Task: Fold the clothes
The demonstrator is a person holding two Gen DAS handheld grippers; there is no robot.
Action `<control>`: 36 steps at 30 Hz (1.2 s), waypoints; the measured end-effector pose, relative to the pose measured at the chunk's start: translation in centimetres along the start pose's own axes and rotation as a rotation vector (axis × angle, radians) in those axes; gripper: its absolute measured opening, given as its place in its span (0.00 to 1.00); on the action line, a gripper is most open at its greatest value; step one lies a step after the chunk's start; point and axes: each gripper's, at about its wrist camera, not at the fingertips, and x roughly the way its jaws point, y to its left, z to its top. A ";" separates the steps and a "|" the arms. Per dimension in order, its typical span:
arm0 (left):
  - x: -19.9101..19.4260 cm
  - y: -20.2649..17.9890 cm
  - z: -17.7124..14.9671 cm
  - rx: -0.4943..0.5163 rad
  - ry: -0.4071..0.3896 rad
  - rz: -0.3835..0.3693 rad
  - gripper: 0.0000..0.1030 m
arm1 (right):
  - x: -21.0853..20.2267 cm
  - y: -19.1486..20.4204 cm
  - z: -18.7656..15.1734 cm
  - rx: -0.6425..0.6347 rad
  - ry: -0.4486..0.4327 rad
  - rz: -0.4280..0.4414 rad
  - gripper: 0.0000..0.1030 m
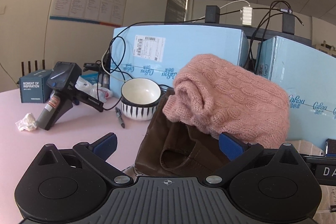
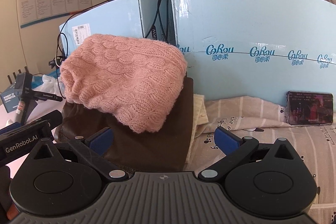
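A folded pink cable-knit sweater (image 1: pixel 229 96) (image 2: pixel 126 79) lies on top of a folded dark brown garment (image 1: pixel 178 150) (image 2: pixel 151 140). Under the brown one a cream knit piece (image 2: pixel 200 112) sticks out at the right. My left gripper (image 1: pixel 168 143) is open, its blue pads either side of the brown garment's near edge, nothing held. My right gripper (image 2: pixel 163 139) is open too, low in front of the stack, with the brown garment between its pads but not pinched. The left gripper's black body (image 2: pixel 25 140) shows at the left of the right wrist view.
Light blue cartons (image 1: pixel 180 51) (image 2: pixel 252 39) stand close behind the stack, cables hanging over them. On the pink table (image 1: pixel 84 125) are stacked bowls (image 1: pixel 140 98), a pen (image 1: pixel 120 117), a spare gripper on a stand (image 1: pixel 61 93), crumpled tissue (image 1: pixel 26 122) and a small box (image 1: pixel 33 88). A phone (image 2: pixel 310 108) leans on the striped cloth (image 2: pixel 273 140).
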 end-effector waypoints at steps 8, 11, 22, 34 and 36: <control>0.8 -0.9 -1.1 0.061 -0.038 0.001 1.00 | 1.5 0.0 -1.2 -0.008 -0.023 -0.057 1.00; 0.9 -0.9 -1.2 0.057 -0.027 -0.006 1.00 | 1.7 0.1 -1.3 -0.017 0.002 -0.054 1.00; 0.8 -0.7 -1.5 0.033 -0.047 0.024 1.00 | 1.4 0.1 -1.2 -0.018 0.005 -0.055 1.00; 0.7 -0.8 -1.6 0.039 -0.065 0.028 1.00 | 1.3 0.1 -1.2 -0.017 0.003 -0.046 1.00; 0.7 -0.8 -1.6 0.037 -0.067 0.027 1.00 | 1.3 0.1 -1.2 -0.017 0.004 -0.045 1.00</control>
